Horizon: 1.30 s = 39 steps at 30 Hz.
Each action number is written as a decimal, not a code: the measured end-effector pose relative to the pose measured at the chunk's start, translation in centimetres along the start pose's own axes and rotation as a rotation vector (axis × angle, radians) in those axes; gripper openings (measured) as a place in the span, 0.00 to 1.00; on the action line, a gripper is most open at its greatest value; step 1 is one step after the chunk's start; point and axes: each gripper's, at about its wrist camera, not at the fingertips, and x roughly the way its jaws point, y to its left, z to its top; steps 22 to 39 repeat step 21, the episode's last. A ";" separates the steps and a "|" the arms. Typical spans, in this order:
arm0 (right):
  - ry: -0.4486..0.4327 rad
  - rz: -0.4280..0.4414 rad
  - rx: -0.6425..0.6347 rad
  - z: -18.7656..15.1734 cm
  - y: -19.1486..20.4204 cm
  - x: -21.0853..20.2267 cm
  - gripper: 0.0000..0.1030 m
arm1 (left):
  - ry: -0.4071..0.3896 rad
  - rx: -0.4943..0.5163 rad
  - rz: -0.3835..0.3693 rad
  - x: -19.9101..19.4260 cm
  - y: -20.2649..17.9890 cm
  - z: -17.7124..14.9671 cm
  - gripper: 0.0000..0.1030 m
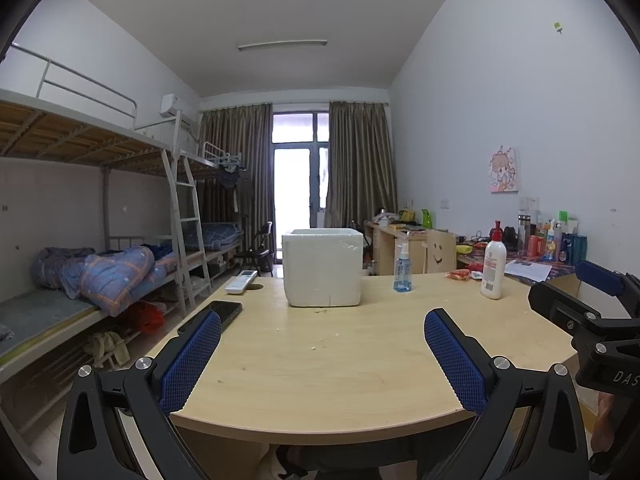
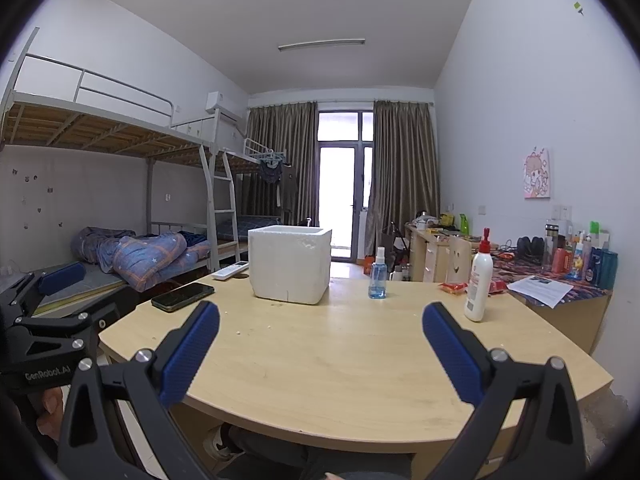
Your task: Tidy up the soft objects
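Soft objects for the task cannot be told apart on the table; the only soft things in view are the quilts heaped on the lower bunk at the left, well away from both tools. On the wooden table a white foam box stands upright near the far edge, open at the top, its inside hidden. A remote lies beside its left side, and a dark phone lies flat nearer the left edge. Right of the box stands a blue spray bottle, then a white lotion bottle with a red pump, with red snack packets between and behind them. The left gripper hangs above the near table edge, its blue-padded fingers spread wide with nothing between them. The right gripper is likewise spread wide and empty, level with the left one and just beside it; each shows at the edge of the other's view. A desk along the right wall is crowded with bottles and a sheet of paper.
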 end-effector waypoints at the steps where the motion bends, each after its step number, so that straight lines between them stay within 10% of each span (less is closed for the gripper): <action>1: -0.001 0.000 0.000 0.0 0.0 0.0 1.00 | -0.001 -0.002 -0.002 0.0 0.0 0.0 0.99; 39: 0.003 -0.001 -0.003 0.0 -0.1 -0.1 1.00 | -0.008 0.011 -0.021 -0.3 0.0 0.2 0.99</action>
